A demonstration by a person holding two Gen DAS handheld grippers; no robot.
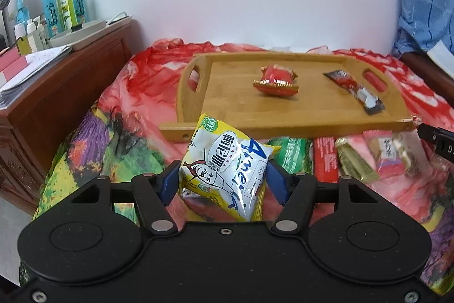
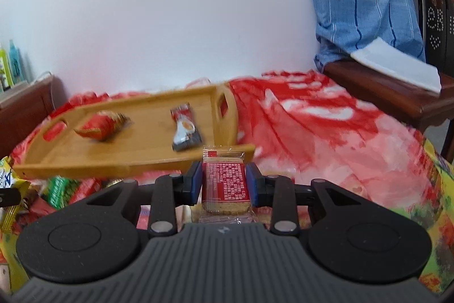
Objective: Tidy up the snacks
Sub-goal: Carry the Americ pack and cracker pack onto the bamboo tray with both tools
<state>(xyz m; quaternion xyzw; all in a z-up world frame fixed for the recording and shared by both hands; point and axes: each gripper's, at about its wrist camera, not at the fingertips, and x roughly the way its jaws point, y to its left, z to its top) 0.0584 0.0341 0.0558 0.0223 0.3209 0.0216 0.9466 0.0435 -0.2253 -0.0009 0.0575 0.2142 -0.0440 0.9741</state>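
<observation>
My left gripper (image 1: 220, 179) is shut on a yellow and white snack bag (image 1: 224, 169), held just in front of the wooden tray (image 1: 283, 115). My right gripper (image 2: 224, 182) is shut on a red-labelled biscuit packet (image 2: 224, 182), held near the tray's (image 2: 113, 158) front right corner. On the tray lie a red and gold snack pack (image 1: 276, 81) and a dark sachet (image 1: 354, 91); both also show in the right wrist view, the pack (image 2: 100, 127) and the sachet (image 2: 185, 129).
Several loose snacks (image 1: 354, 158) lie on the red floral cloth (image 1: 136, 93) before the tray. A wooden cabinet (image 1: 56, 93) with bottles (image 1: 61, 7) stands at left. A wooden chair (image 2: 397, 93) with blue cloth stands at right.
</observation>
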